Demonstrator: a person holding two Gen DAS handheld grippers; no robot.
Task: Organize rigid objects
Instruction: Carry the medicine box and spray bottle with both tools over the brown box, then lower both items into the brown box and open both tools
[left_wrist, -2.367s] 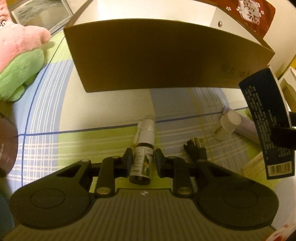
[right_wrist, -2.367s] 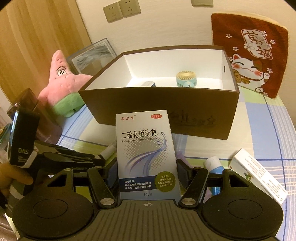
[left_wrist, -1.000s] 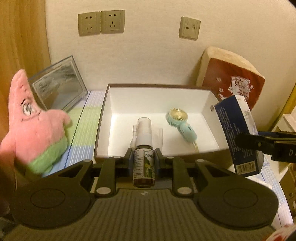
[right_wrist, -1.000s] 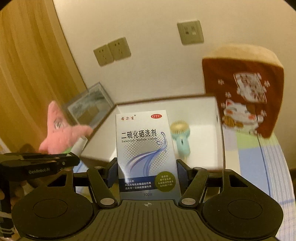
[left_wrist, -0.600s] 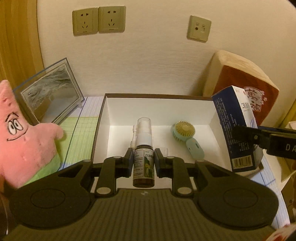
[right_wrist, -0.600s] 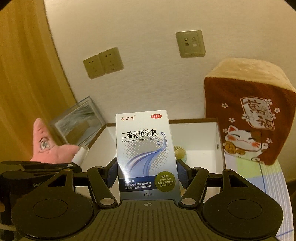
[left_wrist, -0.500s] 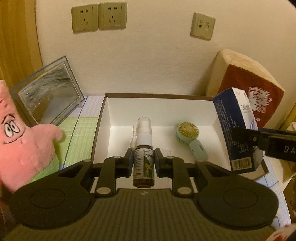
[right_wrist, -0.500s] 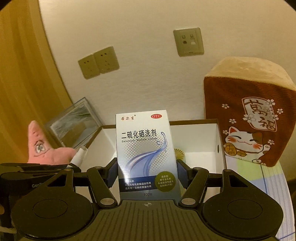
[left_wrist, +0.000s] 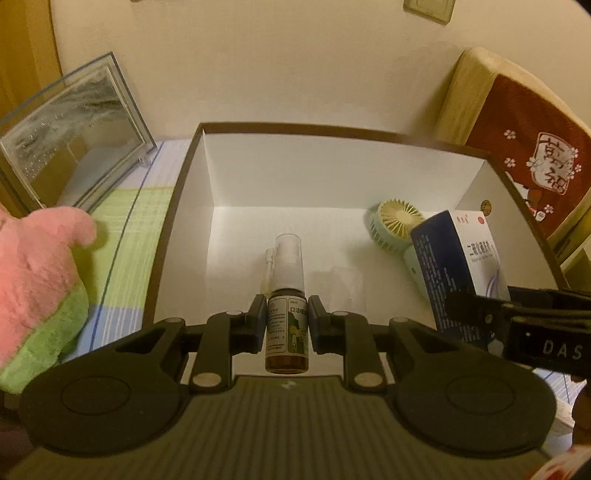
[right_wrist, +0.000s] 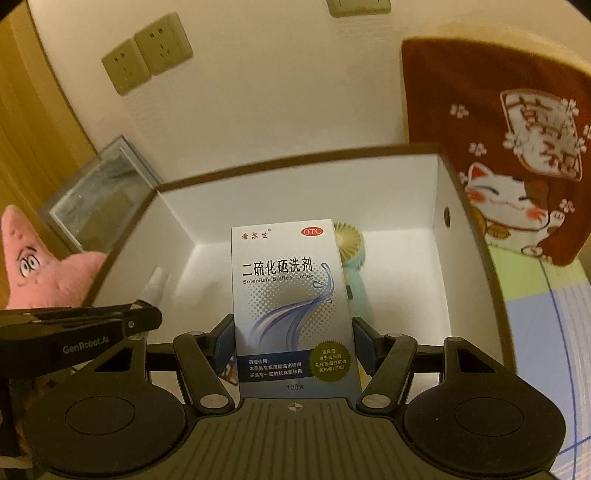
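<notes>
Brown glass spray bottle (left_wrist: 287, 325) is clamped upright in your left gripper (left_wrist: 286, 317), both pads tight on its labelled body, clear cap and white nozzle pointing away from the camera. Left wrist view: it hangs over the near edge of the brown box (left_wrist: 332, 133) with the white interior. Inside, a mint handheld fan (left_wrist: 397, 225) lies toward the right wall, and a small clear item near it is too faint to identify. Your right gripper comes in from the right with the blue-and-white lotion carton (left_wrist: 460, 258) over the box's right side. Pink plush star (left_wrist: 37, 273) and a framed picture (left_wrist: 70, 133) sit left of the box, a red cat cushion (left_wrist: 532, 144) behind right. Right wrist view: your right gripper (right_wrist: 293, 343) is clamped on the carton's two sides, carton upright, front face to the camera, above the box interior; the fan's head shows just behind it. Left gripper body enters from the left, white nozzle tip visible.
</notes>
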